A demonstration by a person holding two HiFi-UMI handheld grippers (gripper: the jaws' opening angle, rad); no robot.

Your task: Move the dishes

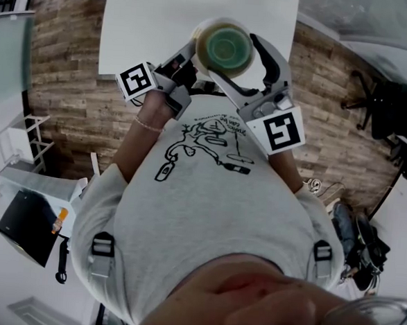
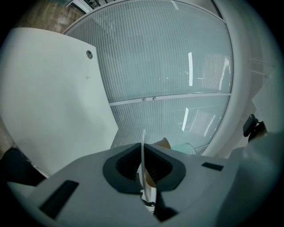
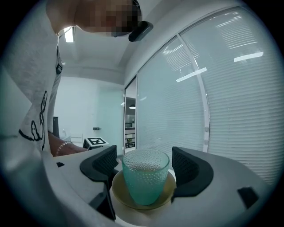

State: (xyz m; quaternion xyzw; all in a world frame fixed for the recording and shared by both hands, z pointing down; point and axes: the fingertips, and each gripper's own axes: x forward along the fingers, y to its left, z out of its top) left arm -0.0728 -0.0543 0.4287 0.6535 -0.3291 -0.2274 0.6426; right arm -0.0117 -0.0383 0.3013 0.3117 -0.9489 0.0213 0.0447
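A cream saucer (image 1: 201,30) with a green dimpled glass cup (image 1: 226,49) standing on it is held in the air over the near edge of the white table (image 1: 151,23). My left gripper (image 1: 188,58) is shut on the saucer's left rim (image 2: 143,148), which shows edge-on between its jaws, and the cup (image 2: 185,148) peeks out behind it. My right gripper (image 1: 243,69) stands open around the cup (image 3: 145,177), with a dark pad on each side and a gap to the glass. The saucer (image 3: 128,199) lies low between these jaws.
Wood-plank floor surrounds the table. A glass wall with blinds (image 2: 177,66) stands ahead. An office chair (image 1: 381,101) and bags (image 1: 361,246) are at the right, and a white rack (image 1: 17,145) and a black box (image 1: 25,226) are at the left.
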